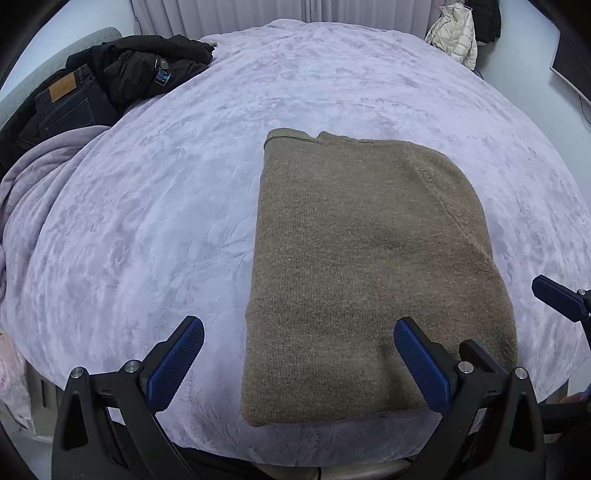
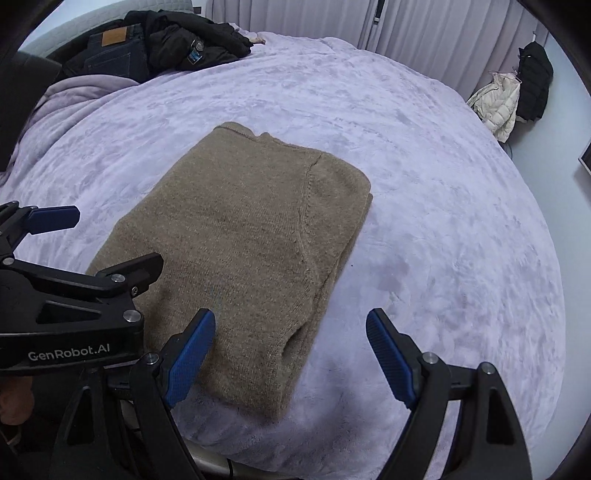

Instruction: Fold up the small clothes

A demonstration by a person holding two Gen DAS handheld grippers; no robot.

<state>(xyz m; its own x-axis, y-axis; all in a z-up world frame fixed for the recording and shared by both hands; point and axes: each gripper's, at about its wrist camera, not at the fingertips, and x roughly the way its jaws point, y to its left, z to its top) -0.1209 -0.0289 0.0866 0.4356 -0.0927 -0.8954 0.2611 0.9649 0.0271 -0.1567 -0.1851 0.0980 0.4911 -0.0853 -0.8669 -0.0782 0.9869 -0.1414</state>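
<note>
Where the bed meets its grey padded headboard (image 2: 66,27) at the far left, a pair of dark jeans (image 1: 68,105) shows a tan leather patch on the waistband, its print too small to read, and a black jacket (image 1: 147,66) heaped beside it carries a small round badge and a blue tag, equally unreadable. The only clear writing is "GenRobot.AI" in white on the black body of the left gripper (image 1: 299,334), seen from the right wrist view. Its blue ribbed pads stand wide apart and hold nothing — one hangs over the blanket, the other over the near part of the sweater. The brown sweater (image 1: 354,266) lies near the foot of the bed, folded into a thick, roughly rectangular bundle of fuzzy knit, with a sleeve seam curving down its right side and a ribbed edge at the far end. The right gripper (image 2: 290,336) is just as widely spread and empty, one pad above the sweater's near corner, the other over bare blanket. The lilac blanket (image 1: 184,221) is plush and crushed-looking, bunched into folds at the left. Behind hang pale pleated curtains (image 2: 424,33); at the far right a cream puffer coat (image 2: 496,105) and a black garment (image 2: 535,81) hang against a white wall.
</note>
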